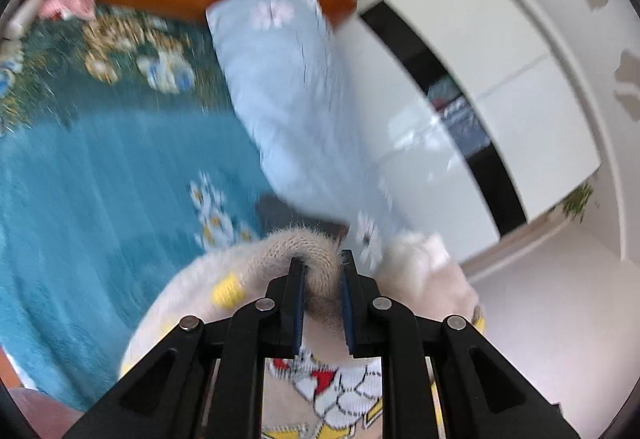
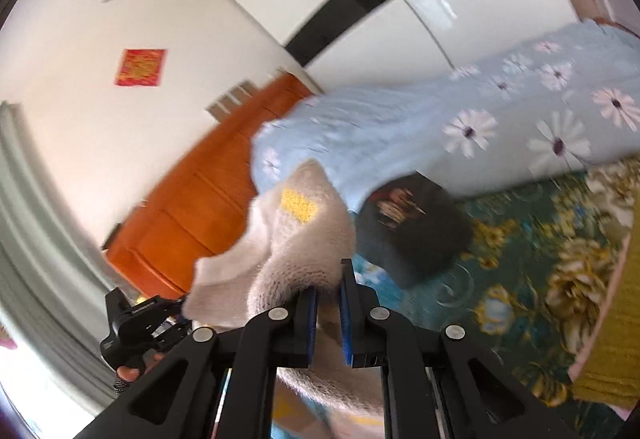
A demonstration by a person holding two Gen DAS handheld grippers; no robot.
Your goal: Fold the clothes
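A cream knitted sweater (image 1: 208,279) with yellow patches and a cartoon print hangs between both grippers, lifted above the bed. My left gripper (image 1: 322,263) is shut on a bunched fold of it. In the right wrist view my right gripper (image 2: 329,281) is shut on another fold of the sweater (image 2: 304,239). The left gripper (image 2: 144,323) also shows at the lower left of the right wrist view, with the sweater stretched toward it. Both views are blurred by motion.
A teal floral bedspread (image 1: 100,159) covers the bed below. A light blue daisy-print pillow (image 2: 460,127) lies at its head, with a dark folded garment (image 2: 412,227) beside it. An orange wooden headboard (image 2: 208,191) and white wardrobe doors (image 1: 480,79) stand behind.
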